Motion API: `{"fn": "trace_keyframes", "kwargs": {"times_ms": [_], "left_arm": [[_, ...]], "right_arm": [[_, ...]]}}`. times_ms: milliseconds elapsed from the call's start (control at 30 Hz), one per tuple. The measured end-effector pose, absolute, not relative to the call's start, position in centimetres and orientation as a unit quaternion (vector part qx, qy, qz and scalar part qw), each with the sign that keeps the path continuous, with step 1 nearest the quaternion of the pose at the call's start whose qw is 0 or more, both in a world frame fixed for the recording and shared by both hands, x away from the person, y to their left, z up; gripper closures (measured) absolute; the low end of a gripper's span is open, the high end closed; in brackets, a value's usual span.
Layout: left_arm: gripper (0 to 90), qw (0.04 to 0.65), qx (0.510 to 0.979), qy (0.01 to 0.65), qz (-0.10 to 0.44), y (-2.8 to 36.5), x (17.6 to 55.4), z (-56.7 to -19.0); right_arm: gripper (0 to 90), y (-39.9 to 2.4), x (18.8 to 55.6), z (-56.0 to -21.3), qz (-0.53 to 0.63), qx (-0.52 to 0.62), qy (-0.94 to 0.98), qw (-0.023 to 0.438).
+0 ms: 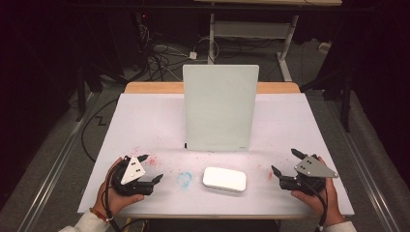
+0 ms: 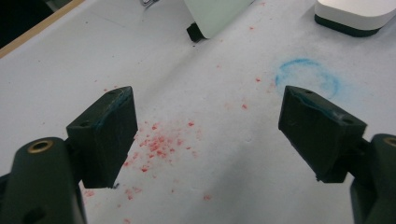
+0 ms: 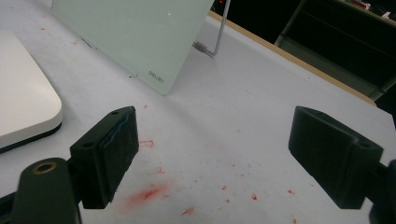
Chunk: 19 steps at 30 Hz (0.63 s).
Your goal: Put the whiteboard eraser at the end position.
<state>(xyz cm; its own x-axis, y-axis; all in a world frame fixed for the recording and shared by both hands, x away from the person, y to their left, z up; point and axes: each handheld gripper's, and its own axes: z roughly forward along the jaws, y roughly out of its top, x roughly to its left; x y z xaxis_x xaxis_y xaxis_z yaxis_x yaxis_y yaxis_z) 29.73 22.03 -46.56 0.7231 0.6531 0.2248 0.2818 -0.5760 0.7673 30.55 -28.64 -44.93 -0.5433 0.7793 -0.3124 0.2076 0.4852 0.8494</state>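
A pale green glass board (image 1: 220,107) stands upright on its wire stand in the middle of the white table (image 1: 145,121). In front of it lies a white rounded block with a dark underside (image 1: 224,179), also seen at the top right of the left gripper view as the block (image 2: 355,14) and at the left of the right gripper view as the block (image 3: 23,112). My left gripper (image 1: 150,169) rests at the front left, open and empty (image 2: 205,135). My right gripper (image 1: 286,162) sits at the front right, open and empty (image 3: 215,154).
Red crumbs and smears (image 2: 159,140) dot the table near both grippers, and a blue ring mark (image 1: 184,179) lies left of the block. The board's wire stand (image 3: 217,39) juts behind it. A wooden edge (image 1: 154,87) runs along the table's far side. Cables (image 1: 159,53) lie on the floor beyond.
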Motion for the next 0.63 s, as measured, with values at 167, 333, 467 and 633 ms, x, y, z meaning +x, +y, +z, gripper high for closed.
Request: {"fn": "trace_keyframes", "kwargs": {"times_ms": [167,333,467,633], "left_arm": [[19.0,0.370,0.851,0.274,0.252,21.99,29.80,-46.59],[19.0,0.368,0.853,0.273,0.250,21.87,29.84,-46.60],[19.0,0.369,0.853,0.274,0.249,21.82,29.92,-46.61],[19.0,0.368,0.853,0.275,0.248,21.72,30.18,-46.66]], "right_arm": [[16.8,-28.62,30.63,-45.04,0.395,0.316,0.785,0.358],[16.7,-28.64,30.63,-45.00,0.395,0.315,0.785,0.359],[16.8,-28.70,30.62,-45.07,0.394,0.316,0.786,0.357],[16.6,-28.77,30.69,-45.19,0.394,0.315,0.786,0.357]]}}
